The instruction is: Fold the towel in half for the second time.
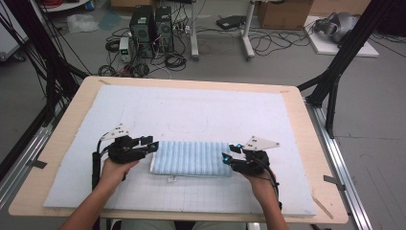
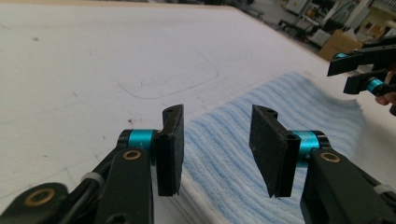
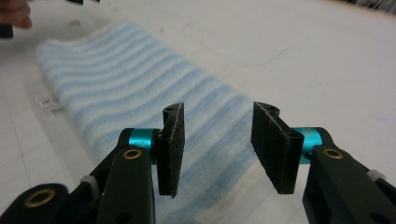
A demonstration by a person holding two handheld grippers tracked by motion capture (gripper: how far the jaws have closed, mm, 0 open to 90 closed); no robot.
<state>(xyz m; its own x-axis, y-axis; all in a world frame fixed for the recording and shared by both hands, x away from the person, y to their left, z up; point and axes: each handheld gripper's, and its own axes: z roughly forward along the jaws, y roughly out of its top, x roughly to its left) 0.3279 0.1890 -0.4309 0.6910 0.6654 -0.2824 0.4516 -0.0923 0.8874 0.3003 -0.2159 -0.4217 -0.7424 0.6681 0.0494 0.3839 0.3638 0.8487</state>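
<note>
a: near the front edge of the white mat (image 1: 191,108), the folded towel (image 1: 191,158) lay flat, blue and white in stripes, with its long side going left to right. it sat between the two grippers.

b: and the grippers, what was their state?

a: the left gripper (image 1: 151,144) was released, its jaws stood apart just over the left end of the towel. the right gripper (image 1: 229,154) was also released, jaws apart at the right end. neither one was pinching the cloth.

b: how did you judge the towel would handle?

a: it looked soft and light, a ribbed terry cloth, folded in some layers. i judged it was not fragile and not slippery, because the pile gives friction against the black pads (image 2: 173,148). but it was limp, so it would sag in the middle when lifted from the ends, and the layers could open.

b: where was the good place to take hold?

a: at the short ends, close to the corners. in the left gripper view the towel's left edge passed right between the jaws, and in the right gripper view the right edge did the same. one jaw should slide under all layers, otherwise only the top layer comes up.

b: anything else on it?

a: a small white label (image 1: 171,179) stuck out at the near edge, toward the left. i would not grip there, it was too thin.
</note>
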